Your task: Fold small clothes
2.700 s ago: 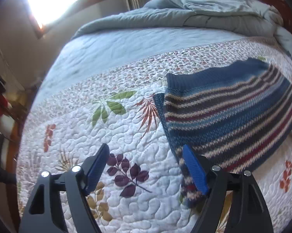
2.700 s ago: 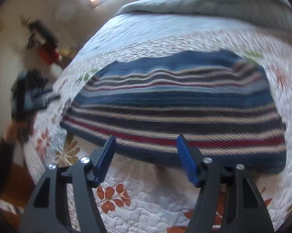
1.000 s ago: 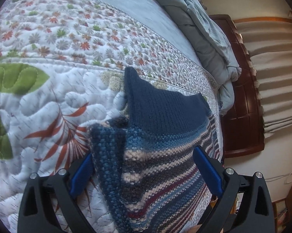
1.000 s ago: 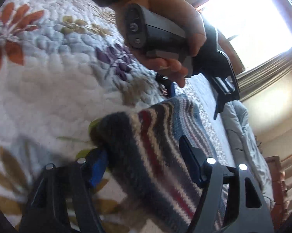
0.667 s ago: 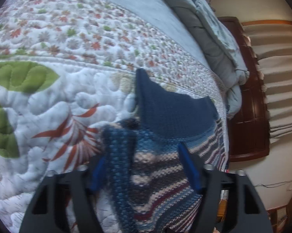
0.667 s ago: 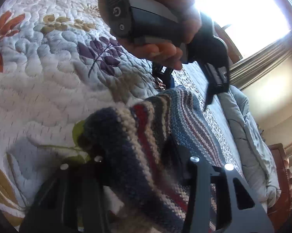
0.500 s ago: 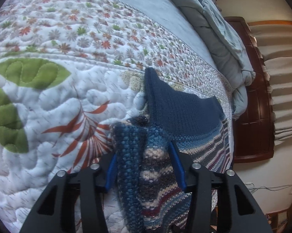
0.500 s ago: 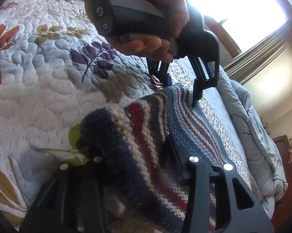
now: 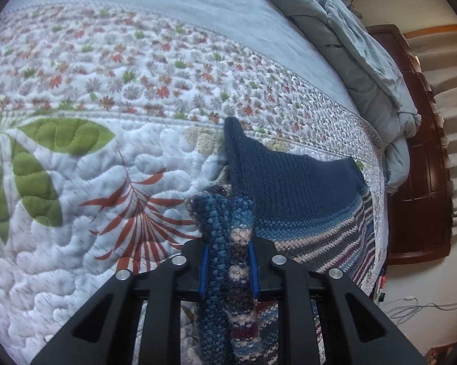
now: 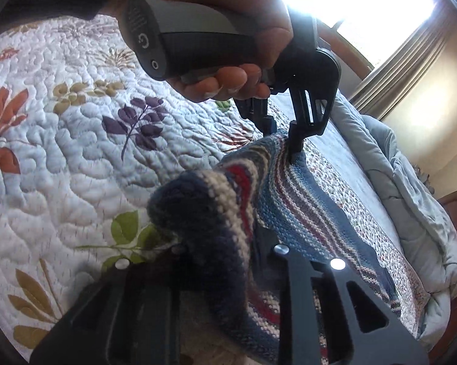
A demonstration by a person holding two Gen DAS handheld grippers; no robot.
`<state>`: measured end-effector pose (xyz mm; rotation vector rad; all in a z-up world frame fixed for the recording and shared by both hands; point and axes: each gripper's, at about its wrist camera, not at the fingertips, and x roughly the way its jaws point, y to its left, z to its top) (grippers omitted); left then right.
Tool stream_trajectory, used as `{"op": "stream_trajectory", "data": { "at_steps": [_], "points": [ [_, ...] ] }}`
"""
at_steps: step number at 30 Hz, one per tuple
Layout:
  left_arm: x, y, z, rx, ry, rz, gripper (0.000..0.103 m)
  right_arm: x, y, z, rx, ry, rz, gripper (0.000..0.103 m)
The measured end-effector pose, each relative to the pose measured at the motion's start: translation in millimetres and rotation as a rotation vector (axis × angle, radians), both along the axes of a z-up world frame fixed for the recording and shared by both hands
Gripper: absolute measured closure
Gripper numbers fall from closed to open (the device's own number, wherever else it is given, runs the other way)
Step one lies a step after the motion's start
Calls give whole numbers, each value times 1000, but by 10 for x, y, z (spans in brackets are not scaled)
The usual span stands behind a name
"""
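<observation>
Garment: a striped knit sweater (image 9: 313,213) lies on the quilted bed (image 9: 76,182), most of it spread flat ahead of both tools, the plain navy band farthest away.
Left tool (image 9: 228,261): its jaws are closing, and the blue pads already pinch a bunched edge of the sweater between them; the fabric rises straight out of the grip.
Right tool (image 10: 228,243): its jaws are closing too, with a thick roll of the striped edge between them, draped over and hiding the pads.
Hand (image 10: 228,30): wraps the left tool's handle, seen just ahead of the right tool.
Why held so: two grips along one edge should, I judge, let that side lift evenly for a fold.
Risk: bulky knit may slip.
</observation>
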<state>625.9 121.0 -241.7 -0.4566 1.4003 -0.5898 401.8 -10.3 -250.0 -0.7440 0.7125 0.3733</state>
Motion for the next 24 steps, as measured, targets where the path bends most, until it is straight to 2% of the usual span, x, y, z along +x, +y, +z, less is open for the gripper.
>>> {"op": "stream_trajectory", "data": {
  "at_steps": [9, 24],
  "points": [
    [-1, -263, 611, 87, -55, -12, 83, -92, -263, 449, 115, -35, -37, 85],
    [-70, -1116, 1484, 227, -161, -38, 83, -87, -1079, 1149, 314, -78, -120, 91]
  ]
}}
